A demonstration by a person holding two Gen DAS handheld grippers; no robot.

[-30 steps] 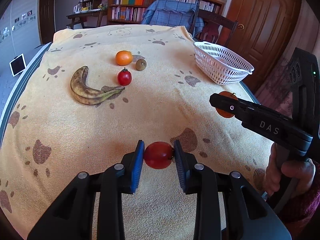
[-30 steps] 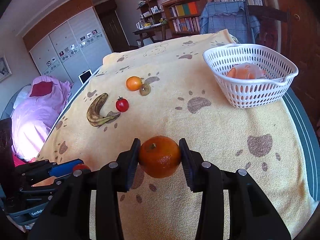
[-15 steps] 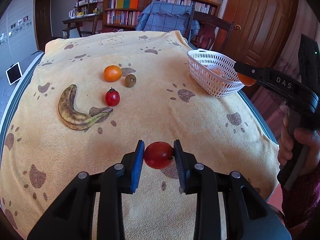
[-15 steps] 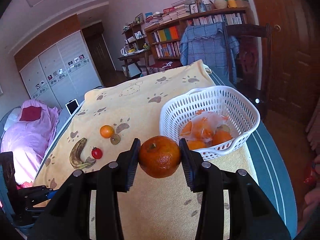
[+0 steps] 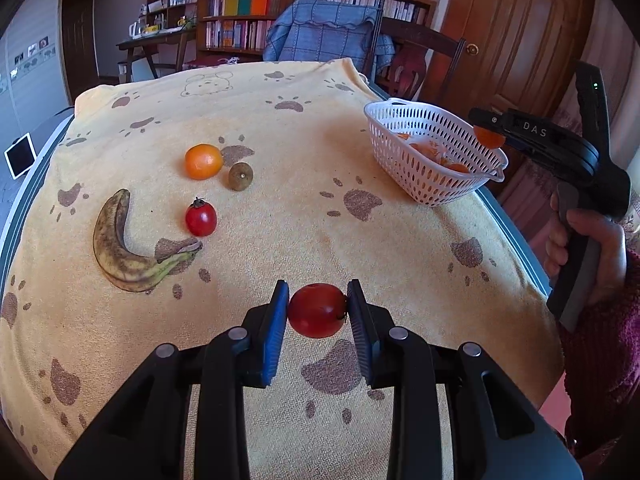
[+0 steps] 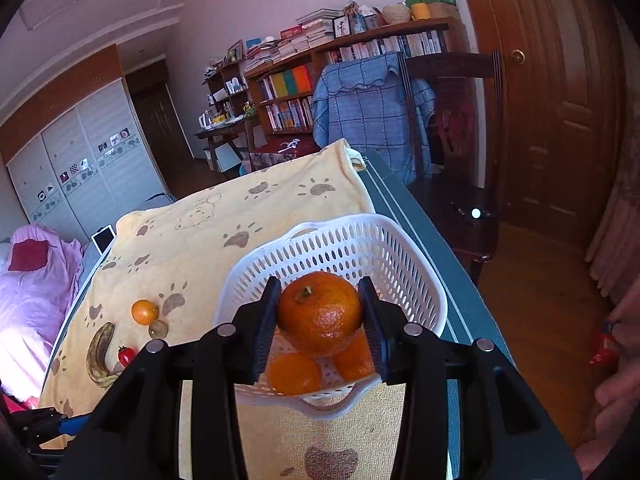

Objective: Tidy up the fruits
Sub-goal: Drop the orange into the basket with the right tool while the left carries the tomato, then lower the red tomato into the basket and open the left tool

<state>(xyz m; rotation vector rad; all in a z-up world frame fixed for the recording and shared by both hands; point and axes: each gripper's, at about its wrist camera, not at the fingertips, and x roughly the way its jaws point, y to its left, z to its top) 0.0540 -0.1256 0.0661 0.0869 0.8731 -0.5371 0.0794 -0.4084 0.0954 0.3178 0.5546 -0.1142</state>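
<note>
My left gripper (image 5: 318, 312) is shut on a red tomato (image 5: 317, 310), held above the near middle of the yellow paw-print cloth (image 5: 280, 128). My right gripper (image 6: 320, 314) is shut on an orange mandarin (image 6: 320, 312) and holds it over the near end of the white basket (image 6: 344, 236), which has oranges (image 6: 294, 374) inside. In the left wrist view the basket (image 5: 424, 160) stands at the right edge, with the right gripper (image 5: 490, 134) over its rim. A banana (image 5: 120, 248), a small tomato (image 5: 201, 219), an orange (image 5: 203, 161) and a kiwi (image 5: 240, 176) lie on the left.
The table edge (image 5: 512, 232) runs close behind the basket on the right. A chair with a blue checked cloth (image 5: 324, 36) stands at the far end. Bookshelves (image 5: 280, 4) and a wooden door (image 5: 516, 28) are behind.
My right gripper carried the mandarin from the near middle of the table to over the basket. My left gripper rose and drew back a little with the tomato still held.
</note>
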